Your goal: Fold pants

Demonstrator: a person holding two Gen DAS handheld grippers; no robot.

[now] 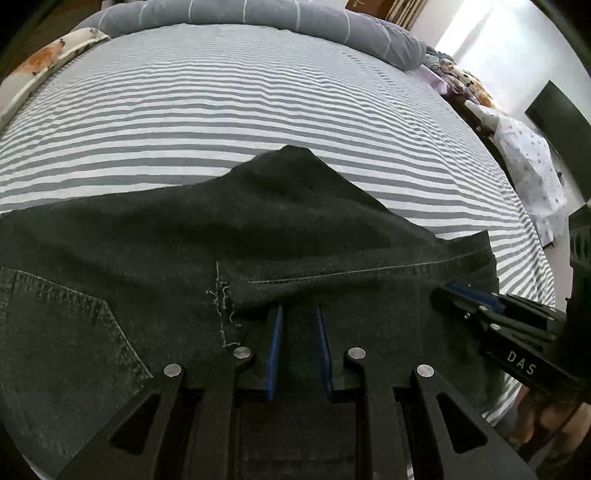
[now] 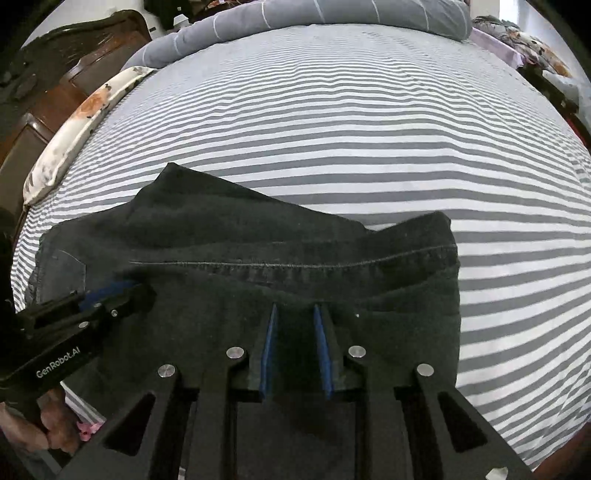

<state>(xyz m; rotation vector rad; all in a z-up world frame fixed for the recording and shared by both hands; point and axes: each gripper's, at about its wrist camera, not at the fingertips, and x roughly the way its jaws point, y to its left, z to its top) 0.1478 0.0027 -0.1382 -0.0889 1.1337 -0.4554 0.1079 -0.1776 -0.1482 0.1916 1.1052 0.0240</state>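
Pants (image 1: 258, 229) lay folded and bunched on striped bed (image 1: 258, 92), near its front edge.
Left tongs (image 1: 299, 310) hovered over dark denim, blue pads slightly apart, nothing pinched between them. Right tongs (image 2: 297, 308) likewise parted a little above fabric, gripping nothing. Stitched seam (image 2: 295, 264) ran across top layer; back pocket (image 1: 66, 332) showed at left. Grey duvet (image 1: 258, 18) bunched along far side of bed.

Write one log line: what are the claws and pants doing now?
pants: partly folded on striped bed | left claw: open, above pants | right claw: open, above pants
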